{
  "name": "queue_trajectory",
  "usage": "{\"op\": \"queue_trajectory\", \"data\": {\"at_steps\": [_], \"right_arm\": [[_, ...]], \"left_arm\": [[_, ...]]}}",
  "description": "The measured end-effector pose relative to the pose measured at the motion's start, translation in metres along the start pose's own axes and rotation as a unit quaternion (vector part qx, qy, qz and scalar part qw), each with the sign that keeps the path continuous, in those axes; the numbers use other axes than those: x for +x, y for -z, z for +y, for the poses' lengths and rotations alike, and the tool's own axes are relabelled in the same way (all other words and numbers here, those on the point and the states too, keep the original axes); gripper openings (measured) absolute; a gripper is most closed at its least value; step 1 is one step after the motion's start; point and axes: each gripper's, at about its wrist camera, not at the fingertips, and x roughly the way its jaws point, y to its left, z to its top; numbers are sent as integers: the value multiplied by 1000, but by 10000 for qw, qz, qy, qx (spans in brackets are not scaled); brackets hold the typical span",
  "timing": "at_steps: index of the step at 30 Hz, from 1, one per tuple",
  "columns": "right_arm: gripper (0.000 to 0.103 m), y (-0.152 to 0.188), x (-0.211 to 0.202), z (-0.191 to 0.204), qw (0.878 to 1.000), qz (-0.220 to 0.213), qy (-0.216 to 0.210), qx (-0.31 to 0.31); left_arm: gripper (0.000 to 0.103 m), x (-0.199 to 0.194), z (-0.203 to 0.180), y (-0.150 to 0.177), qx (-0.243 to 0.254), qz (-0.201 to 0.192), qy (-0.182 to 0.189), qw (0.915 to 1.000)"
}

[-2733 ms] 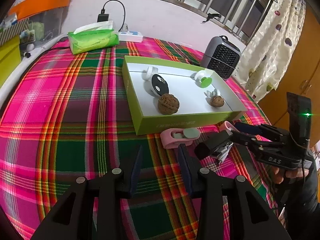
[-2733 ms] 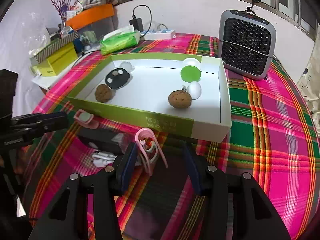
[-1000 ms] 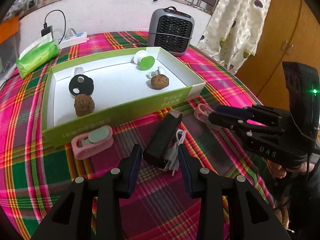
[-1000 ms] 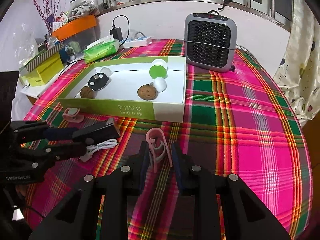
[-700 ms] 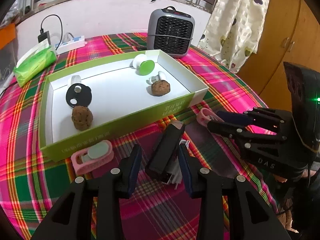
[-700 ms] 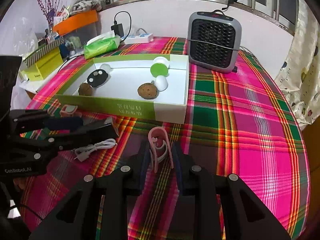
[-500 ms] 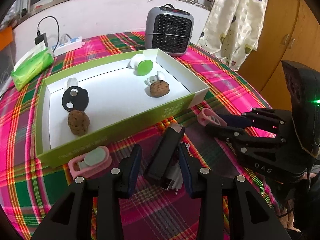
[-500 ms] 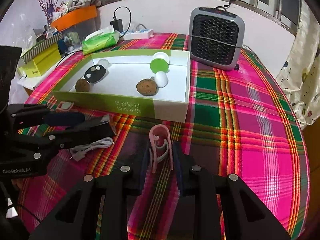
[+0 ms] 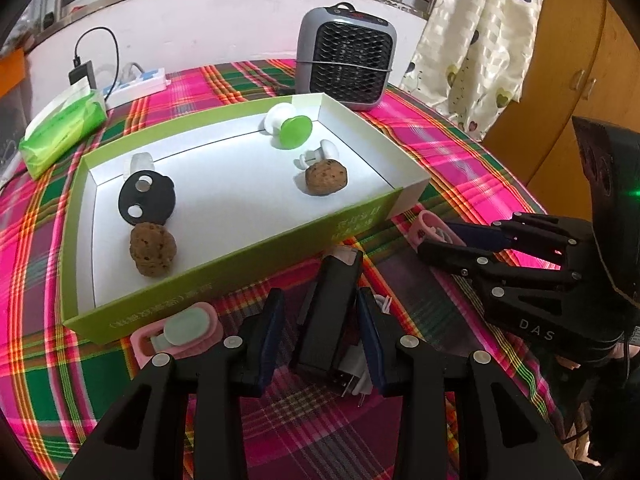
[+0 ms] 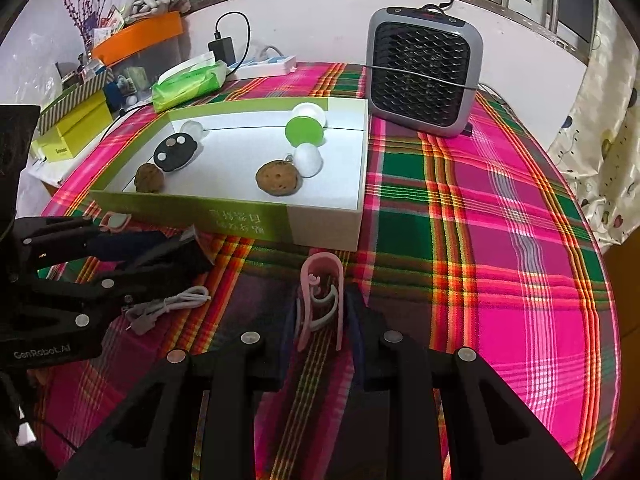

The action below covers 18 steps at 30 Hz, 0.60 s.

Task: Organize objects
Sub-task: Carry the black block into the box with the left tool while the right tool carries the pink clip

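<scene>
A green-rimmed white tray [image 9: 240, 256] [image 10: 248, 218] holds two walnuts [image 9: 152, 250] [image 9: 326, 178], a black disc [image 9: 146, 200], a green-capped white piece [image 9: 294, 130] and a small white piece. My left gripper [image 9: 320, 338] is shut on a black charger block [image 9: 330, 312] with a white cable [image 10: 172, 306], just in front of the tray. My right gripper [image 10: 320, 320] is shut on a pink clip [image 10: 322, 296] [image 9: 430, 230], held above the cloth near the tray's front right corner. A second pink clip [image 9: 178, 336] lies by the tray's front left.
A grey fan heater [image 9: 346, 58] [image 10: 424, 72] stands behind the tray. A green tissue pack [image 9: 64, 128], a power strip [image 9: 136, 84] and boxes [image 10: 72, 128] sit at the back left. A plaid cloth [image 10: 500, 240] covers the table; curtain and cupboard stand right.
The left gripper closed in on the black charger block and now holds it, a little nearer the tray. The right gripper shut on the pink clip and lifted it slightly.
</scene>
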Motion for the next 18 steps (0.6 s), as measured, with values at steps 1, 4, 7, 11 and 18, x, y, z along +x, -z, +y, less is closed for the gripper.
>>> {"op": "queue_trajectory", "data": {"at_steps": [1, 4, 7, 11, 18], "right_arm": [[25, 0, 0, 1, 10000, 2, 13, -19], [25, 0, 0, -1, 10000, -3, 4, -11], [25, -1, 0, 0, 10000, -4, -5, 3], [25, 1, -1, -1, 10000, -12, 4, 28], [25, 1, -1, -1, 10000, -18, -7, 59]], "left_arm": [[35, 0, 0, 0, -11, -9, 2, 10000], [35, 0, 0, 0, -19, -14, -31, 10000], [34, 0, -1, 0, 17, -22, -78, 10000], [30, 0, 0, 1, -22, -42, -101, 9999], [24, 0, 2, 1, -58, -67, -129, 9999]]}}
